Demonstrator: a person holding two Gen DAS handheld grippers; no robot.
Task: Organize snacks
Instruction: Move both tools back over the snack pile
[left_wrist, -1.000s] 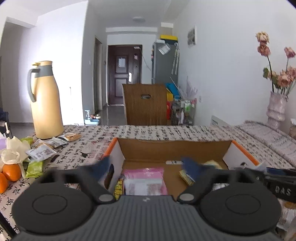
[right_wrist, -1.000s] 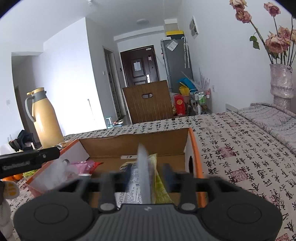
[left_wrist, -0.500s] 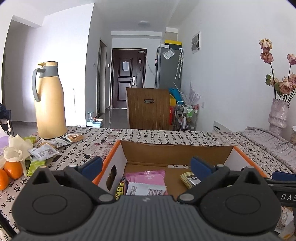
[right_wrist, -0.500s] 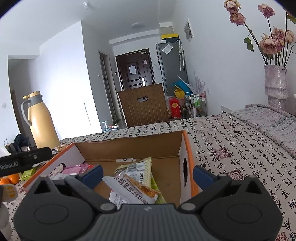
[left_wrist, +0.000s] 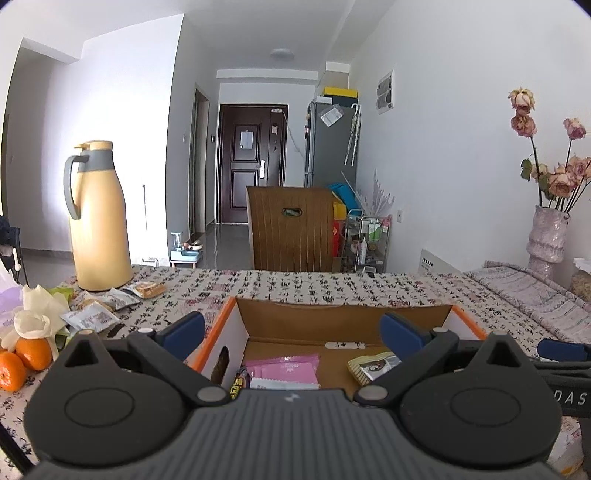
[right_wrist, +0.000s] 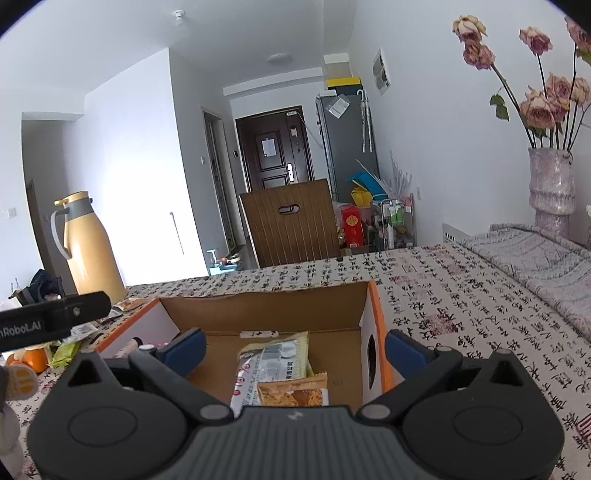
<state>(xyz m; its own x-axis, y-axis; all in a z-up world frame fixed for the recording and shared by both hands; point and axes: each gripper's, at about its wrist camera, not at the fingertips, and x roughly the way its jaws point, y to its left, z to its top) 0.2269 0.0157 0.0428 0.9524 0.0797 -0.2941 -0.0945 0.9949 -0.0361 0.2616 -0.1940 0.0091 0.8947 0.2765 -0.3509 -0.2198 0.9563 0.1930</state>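
A: What sits at the far left of the table?
B: Two oranges (left_wrist: 26, 360), loose snack packets (left_wrist: 92, 314) and a tall yellow thermos jug (left_wrist: 98, 221), all on the patterned tablecloth (left_wrist: 332, 284).

A: And the left gripper (left_wrist: 293, 332)?
B: Its blue pads are spread wide, nothing between them. It hangs over the near edge of the open cardboard box (left_wrist: 343, 314).

A: What lies in the box?
B: From the left: pink sachets (left_wrist: 284, 369) flat on the floor of it, then a pale green packet (right_wrist: 277, 354) with an orange-brown snack packet (right_wrist: 291, 393) lying on it.

A: The right gripper (right_wrist: 295, 349)?
B: Its jaws have just been opening and stand fully apart. The packets lie below, free of the pads.

A: Farther right?
B: A vase of dried roses (right_wrist: 550, 184), well apart from the box.
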